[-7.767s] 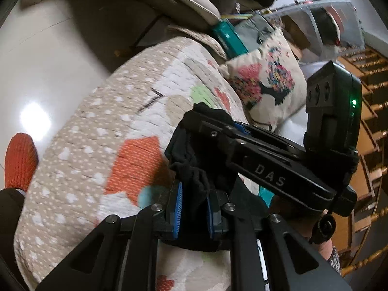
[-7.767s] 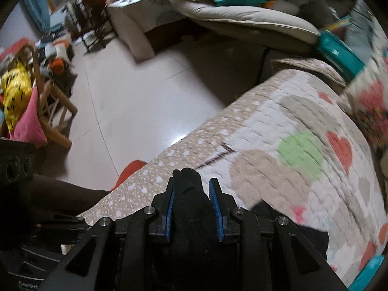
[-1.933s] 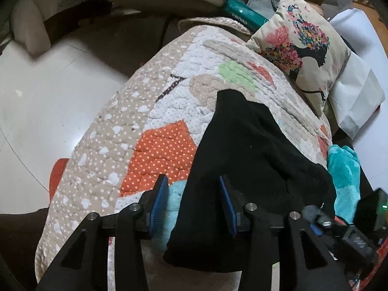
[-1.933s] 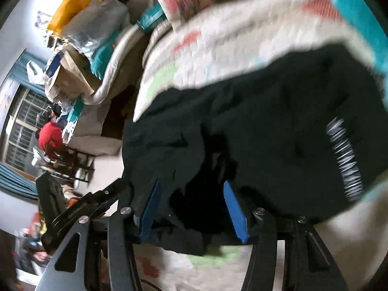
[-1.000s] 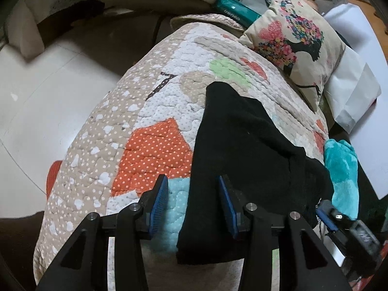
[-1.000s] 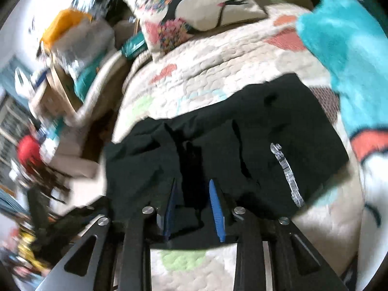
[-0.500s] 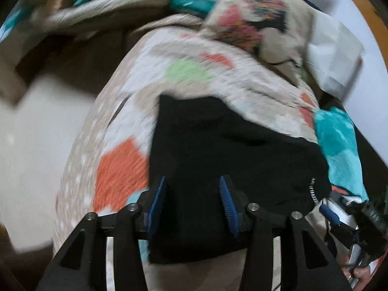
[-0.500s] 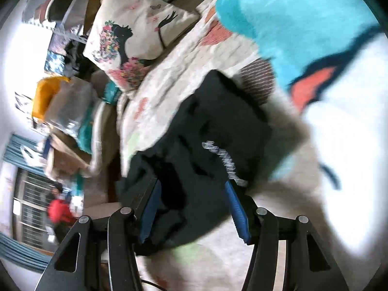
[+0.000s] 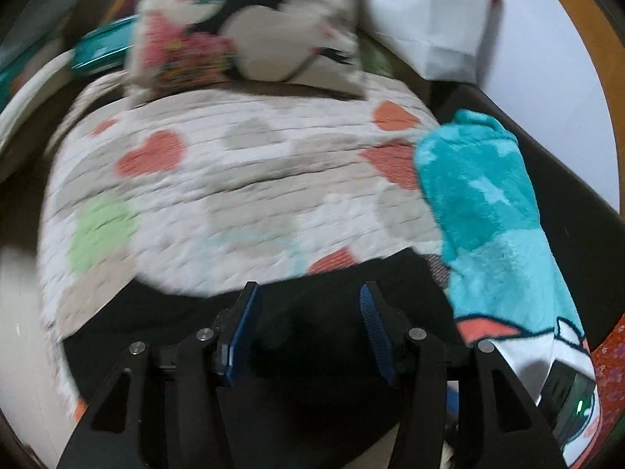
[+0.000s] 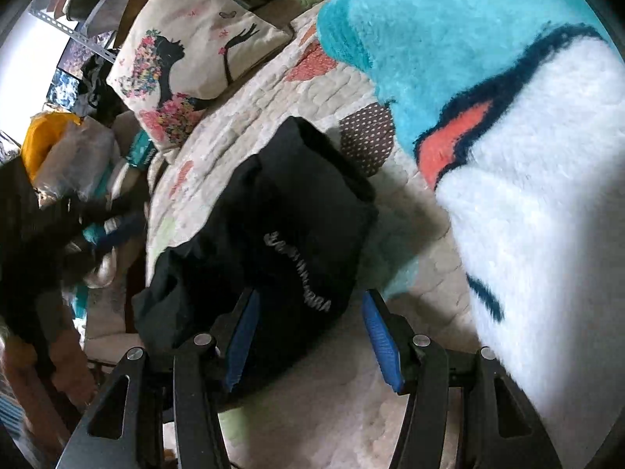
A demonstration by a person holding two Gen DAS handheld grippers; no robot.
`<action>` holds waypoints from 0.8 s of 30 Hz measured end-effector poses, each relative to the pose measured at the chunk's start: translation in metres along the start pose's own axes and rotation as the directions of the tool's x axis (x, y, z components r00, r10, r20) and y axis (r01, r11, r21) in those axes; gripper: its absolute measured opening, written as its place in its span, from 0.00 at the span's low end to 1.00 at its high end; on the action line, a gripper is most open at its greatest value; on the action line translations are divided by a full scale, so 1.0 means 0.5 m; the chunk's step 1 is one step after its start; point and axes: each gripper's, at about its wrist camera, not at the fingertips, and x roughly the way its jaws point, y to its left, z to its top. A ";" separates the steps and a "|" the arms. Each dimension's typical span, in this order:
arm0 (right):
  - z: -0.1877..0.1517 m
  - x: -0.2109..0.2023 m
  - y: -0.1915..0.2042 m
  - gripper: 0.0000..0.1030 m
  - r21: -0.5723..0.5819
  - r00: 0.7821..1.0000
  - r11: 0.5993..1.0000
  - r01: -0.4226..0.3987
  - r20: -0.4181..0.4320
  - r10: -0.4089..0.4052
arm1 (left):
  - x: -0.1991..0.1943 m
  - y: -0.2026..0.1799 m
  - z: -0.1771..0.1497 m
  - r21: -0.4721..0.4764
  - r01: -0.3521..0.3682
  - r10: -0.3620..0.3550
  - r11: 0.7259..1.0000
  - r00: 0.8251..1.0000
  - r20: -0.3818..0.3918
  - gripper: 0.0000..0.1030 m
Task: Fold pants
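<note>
Pants (image 10: 273, 234) lie folded into a compact bundle on the quilt (image 9: 250, 195). We hold both tongs (image 9: 308, 332) (image 10: 308, 336) spread, gripping nothing; perhaps tidying remains.

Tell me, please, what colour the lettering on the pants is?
White lettering on the black pants, clearest in the right wrist view.

Right gripper (image 10: 310, 332) gapes above black pants (image 10: 269, 250) on quilt (image 10: 250, 105).
</note>
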 end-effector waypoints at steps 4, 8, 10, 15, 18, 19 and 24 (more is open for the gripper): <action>0.012 0.015 -0.007 0.59 0.005 1.000 1.000 -0.007 0.020 0.007 | 0.080 -0.064 0.032 0.067 0.044 -0.041 0.997 0.998 -0.048 0.50; 0.022 0.037 -0.008 0.59 0.012 0.999 0.999 -0.030 0.027 0.029 | 0.152 -0.124 0.049 0.122 0.106 -0.091 0.987 0.988 -0.125 0.50; 0.024 0.047 -0.008 0.59 0.012 0.999 1.000 -0.029 0.027 0.029 | 0.184 -0.152 0.051 0.168 0.121 -0.093 0.978 0.982 -0.166 0.50; 0.029 0.057 -0.008 0.59 0.000 0.999 0.999 -0.036 0.037 0.036 | 0.259 -0.184 0.050 0.255 0.086 -0.018 0.963 0.966 -0.257 0.51; 0.033 0.058 -0.004 0.52 -0.014 0.998 0.998 -0.053 0.034 0.054 | 0.257 -0.188 0.051 0.276 0.120 -0.042 0.954 0.961 -0.272 0.18; 0.035 0.058 -0.002 0.37 -0.016 0.997 0.998 -0.063 0.031 0.064 | 0.248 -0.187 0.051 0.268 0.147 -0.070 0.952 0.958 -0.277 0.16; 0.046 0.041 0.029 0.22 -0.070 0.995 0.993 -0.093 0.039 0.096 | 0.179 -0.159 0.055 0.268 0.154 -0.099 0.951 0.973 -0.209 0.14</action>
